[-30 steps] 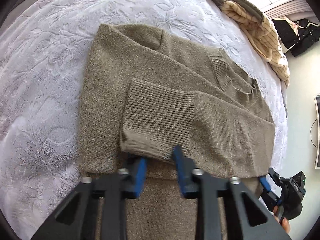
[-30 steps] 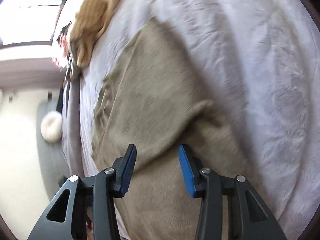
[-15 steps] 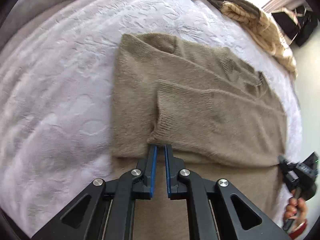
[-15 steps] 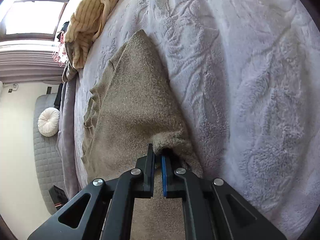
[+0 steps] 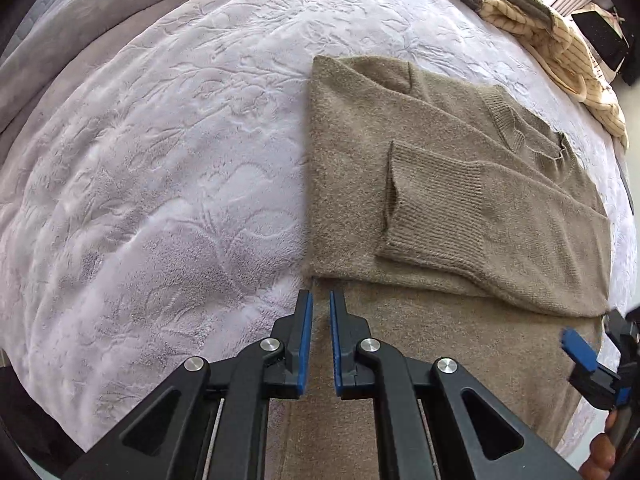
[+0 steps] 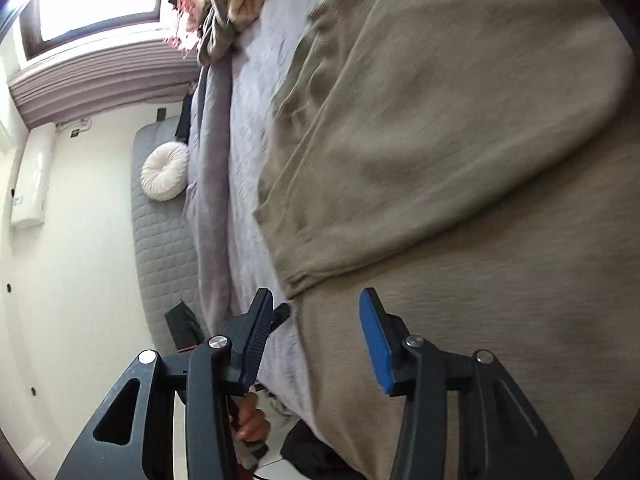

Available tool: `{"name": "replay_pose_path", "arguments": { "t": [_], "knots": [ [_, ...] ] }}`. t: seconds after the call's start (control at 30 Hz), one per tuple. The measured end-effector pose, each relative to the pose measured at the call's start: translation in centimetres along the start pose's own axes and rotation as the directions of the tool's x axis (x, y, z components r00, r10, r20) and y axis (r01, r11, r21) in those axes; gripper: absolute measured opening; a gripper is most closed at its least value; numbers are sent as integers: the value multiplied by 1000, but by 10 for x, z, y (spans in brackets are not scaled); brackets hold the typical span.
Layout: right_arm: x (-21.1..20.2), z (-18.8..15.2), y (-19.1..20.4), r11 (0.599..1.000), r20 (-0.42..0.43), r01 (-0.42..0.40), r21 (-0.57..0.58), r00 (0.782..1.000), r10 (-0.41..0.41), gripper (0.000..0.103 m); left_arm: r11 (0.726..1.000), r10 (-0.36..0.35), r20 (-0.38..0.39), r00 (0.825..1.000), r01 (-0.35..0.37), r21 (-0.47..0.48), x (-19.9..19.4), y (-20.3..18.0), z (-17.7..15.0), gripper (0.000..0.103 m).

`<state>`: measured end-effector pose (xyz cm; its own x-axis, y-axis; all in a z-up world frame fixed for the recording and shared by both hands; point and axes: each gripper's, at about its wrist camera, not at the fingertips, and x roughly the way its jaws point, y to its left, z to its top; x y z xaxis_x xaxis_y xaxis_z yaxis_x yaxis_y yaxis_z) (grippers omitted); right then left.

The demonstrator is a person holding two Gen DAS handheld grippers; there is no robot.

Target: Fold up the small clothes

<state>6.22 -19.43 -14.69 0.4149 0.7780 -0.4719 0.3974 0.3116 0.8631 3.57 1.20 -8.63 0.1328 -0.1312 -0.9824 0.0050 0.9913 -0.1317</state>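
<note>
Left wrist view: taupe knit sweater lying partly folded on lavender plush blanket, cuffed sleeve lying across body, toward bed's right edge; left gripper hovering at sweater's left lower fold edge, fingers nearly together, gripping nothing. Right gripper fingers standing wide apart over sweater's edge beside bed's side; striped cream garment bunching at far corner

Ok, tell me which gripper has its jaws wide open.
The right gripper: its blue pads stand wide apart over the sweater. The left gripper leaves only a narrow slit.
</note>
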Motion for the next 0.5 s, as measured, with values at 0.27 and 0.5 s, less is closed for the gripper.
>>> {"name": "replay_pose_path", "arguments": {
  "t": [0.27,0.5],
  "knots": [
    [126,-3,29,999,-105,-10,43,994,15,49,1000,-9,-29,1000,9,-29,4,29,-12,10],
    [124,-6,21,994,-18,79,81,997,-78,50,999,-17,-42,999,15,-46,8,57,-23,10]
  ]
}}
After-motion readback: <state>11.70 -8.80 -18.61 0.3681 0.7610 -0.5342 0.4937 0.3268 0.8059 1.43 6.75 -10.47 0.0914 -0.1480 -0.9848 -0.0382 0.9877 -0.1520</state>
